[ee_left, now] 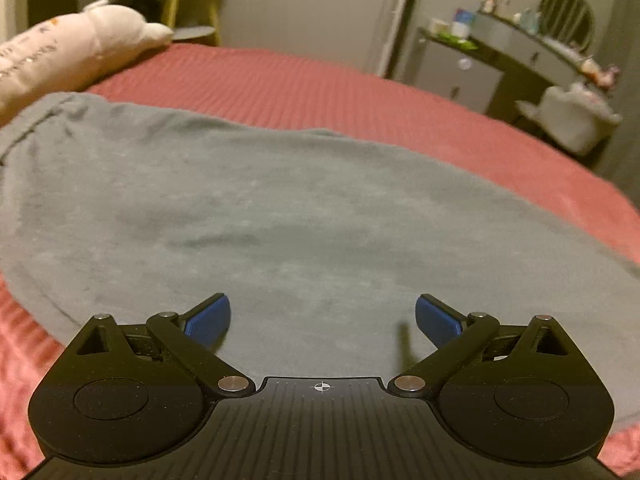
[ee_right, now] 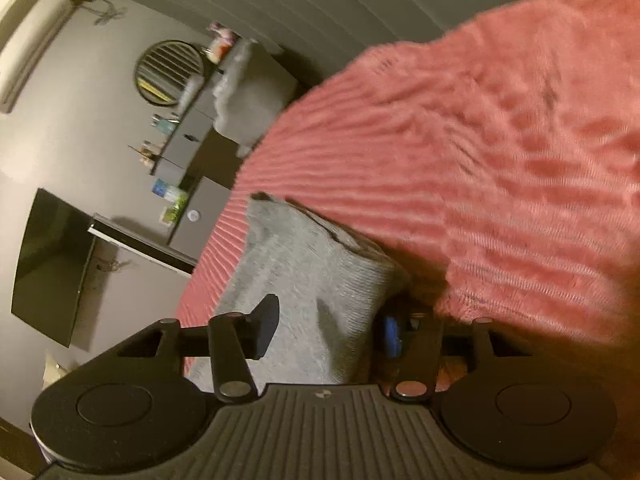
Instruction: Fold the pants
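Grey pants (ee_left: 280,208) lie spread flat on a pink ribbed bedspread (ee_left: 320,84). My left gripper (ee_left: 323,320) is open, empty, low over the near part of the pants, blue pads (ee_left: 208,320) wide apart. In the right wrist view, my right gripper (ee_right: 328,332) is rolled sideways, with a fold of the grey pants (ee_right: 304,264) between its fingers. The jaws stand partly apart around the cloth; the right finger (ee_right: 392,336) is half hidden behind the fabric. I cannot tell whether they pinch it.
A cream plush pillow (ee_left: 68,52) lies at the bed's far left. A dresser (ee_left: 500,64) with small items and a round mirror (ee_left: 568,16) stands beyond the bed's right edge. A dark TV (ee_right: 52,264) hangs on the wall. The bedspread (ee_right: 500,160) fills the right.
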Demonstrator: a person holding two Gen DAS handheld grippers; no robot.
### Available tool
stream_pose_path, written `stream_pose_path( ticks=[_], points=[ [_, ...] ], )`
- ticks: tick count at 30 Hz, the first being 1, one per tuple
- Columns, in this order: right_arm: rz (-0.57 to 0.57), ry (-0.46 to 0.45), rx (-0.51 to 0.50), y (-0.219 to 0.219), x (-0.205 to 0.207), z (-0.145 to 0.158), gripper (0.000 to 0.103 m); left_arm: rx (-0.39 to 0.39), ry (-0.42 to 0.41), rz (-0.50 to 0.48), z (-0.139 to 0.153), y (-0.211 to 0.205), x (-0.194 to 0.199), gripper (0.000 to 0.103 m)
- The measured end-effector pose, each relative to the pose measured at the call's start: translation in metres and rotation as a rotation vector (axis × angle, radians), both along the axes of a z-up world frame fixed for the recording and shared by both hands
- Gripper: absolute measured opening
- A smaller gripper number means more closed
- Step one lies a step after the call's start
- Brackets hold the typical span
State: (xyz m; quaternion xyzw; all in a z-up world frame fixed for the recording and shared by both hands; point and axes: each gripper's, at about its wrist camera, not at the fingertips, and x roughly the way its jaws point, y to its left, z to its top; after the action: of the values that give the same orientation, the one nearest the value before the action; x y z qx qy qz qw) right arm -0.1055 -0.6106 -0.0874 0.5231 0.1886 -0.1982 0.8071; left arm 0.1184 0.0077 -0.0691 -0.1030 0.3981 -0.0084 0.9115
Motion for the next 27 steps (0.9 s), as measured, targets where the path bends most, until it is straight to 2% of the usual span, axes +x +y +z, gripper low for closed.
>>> stream_pose_path(
  ticks=[1,2,4,7,9,12,14,16,18,20,22,23,24,26,27],
  points=[
    [-0.012,0.011,-0.021,0.002,0.0,0.003,0.021,-0.013,-0.011,-0.024,0.003,-0.002,-0.002,0.102],
    [-0.014,0.017,-0.05,0.006,0.001,0.01,0.012,-0.024,-0.021,-0.053,0.005,-0.006,-0.007,0.102],
    [-0.002,0.023,-0.145,0.022,0.005,0.03,0.011,-0.047,-0.032,-0.124,0.009,-0.014,-0.009,0.102],
    [0.128,-0.024,-0.383,0.073,0.022,0.086,0.008,-0.116,-0.037,-0.179,0.009,-0.02,-0.009,0.102],
    [0.282,-0.095,-0.498,0.123,0.039,0.121,0.008,-0.189,-0.029,-0.185,0.007,-0.017,-0.006,0.102],
    [0.534,-0.167,-0.586,0.205,0.067,0.147,0.008,-0.287,-0.025,-0.181,0.007,-0.009,-0.007,0.102],
    [0.714,-0.187,-0.602,0.262,0.087,0.143,0.008,-0.336,-0.038,-0.179,0.01,-0.002,-0.008,0.102],
    [0.856,-0.16,-0.607,0.309,0.103,0.126,0.008,-0.36,-0.046,-0.166,0.012,0.006,-0.008,0.102],
    [1.003,-0.078,-0.57,0.352,0.122,0.098,0.009,-0.368,-0.041,-0.145,0.01,0.012,-0.008,0.102],
    [1.087,0.037,-0.451,0.373,0.139,0.073,0.01,-0.398,-0.016,-0.125,0.006,0.017,-0.006,0.102],
    [1.106,0.128,-0.344,0.379,0.147,0.058,0.019,-0.452,0.015,-0.109,-0.001,0.021,-0.002,0.102],
    [1.104,0.14,-0.325,0.378,0.147,0.056,0.025,-0.476,0.025,-0.109,-0.004,0.022,0.001,0.102],
    [1.092,0.117,-0.288,0.373,0.143,0.057,0.031,-0.497,0.031,-0.115,-0.006,0.022,0.004,0.102],
    [0.998,0.02,-0.19,0.353,0.123,0.063,0.062,-0.54,0.041,-0.139,-0.01,0.02,0.011,0.102],
    [0.934,-0.011,-0.152,0.342,0.116,0.067,0.071,-0.568,0.051,-0.158,-0.012,0.017,0.015,0.102]
  ],
)
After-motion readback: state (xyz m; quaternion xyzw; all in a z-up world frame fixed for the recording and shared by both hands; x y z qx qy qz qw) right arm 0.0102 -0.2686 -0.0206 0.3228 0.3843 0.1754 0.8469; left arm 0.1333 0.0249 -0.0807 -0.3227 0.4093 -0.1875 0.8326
